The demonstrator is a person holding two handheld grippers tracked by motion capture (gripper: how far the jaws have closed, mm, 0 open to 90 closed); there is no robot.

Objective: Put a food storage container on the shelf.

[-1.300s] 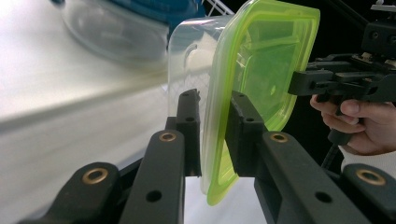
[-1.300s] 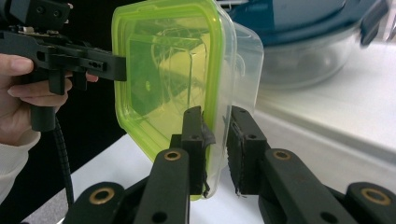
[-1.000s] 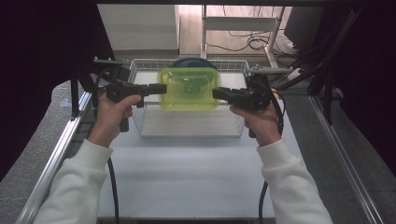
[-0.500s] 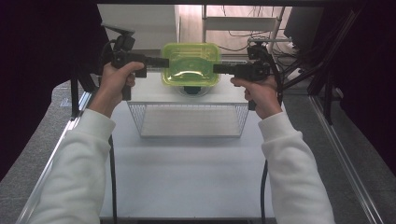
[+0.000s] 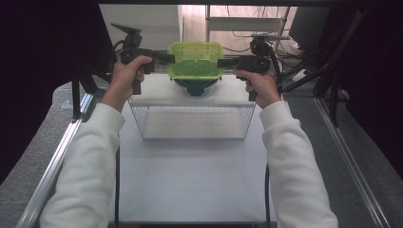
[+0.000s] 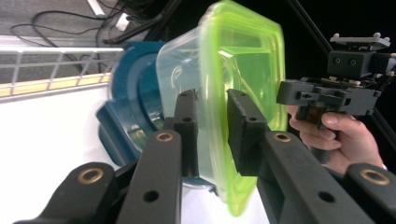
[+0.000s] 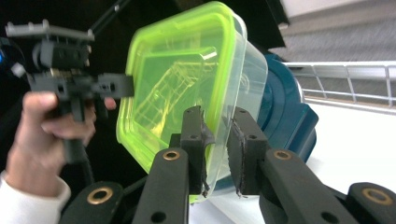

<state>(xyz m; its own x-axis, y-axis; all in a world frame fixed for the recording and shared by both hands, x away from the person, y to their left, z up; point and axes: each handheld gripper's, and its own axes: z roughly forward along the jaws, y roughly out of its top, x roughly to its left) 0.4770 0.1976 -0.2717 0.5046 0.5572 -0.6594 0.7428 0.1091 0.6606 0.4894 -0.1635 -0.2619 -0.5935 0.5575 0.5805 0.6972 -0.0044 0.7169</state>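
A clear container with a green lid (image 5: 196, 59) is held in the air between two grippers, above a dark teal lidded container (image 5: 196, 87) that sits on the white table (image 5: 190, 180) near its far edge, just beyond the wire basket (image 5: 192, 121). The left gripper (image 5: 167, 58) is clenched on the lid rim at the container's left side; the right gripper (image 5: 222, 62) is clenched on the rim at its right side. In both gripper views the jaws are seen pressed on either face of the green rim.
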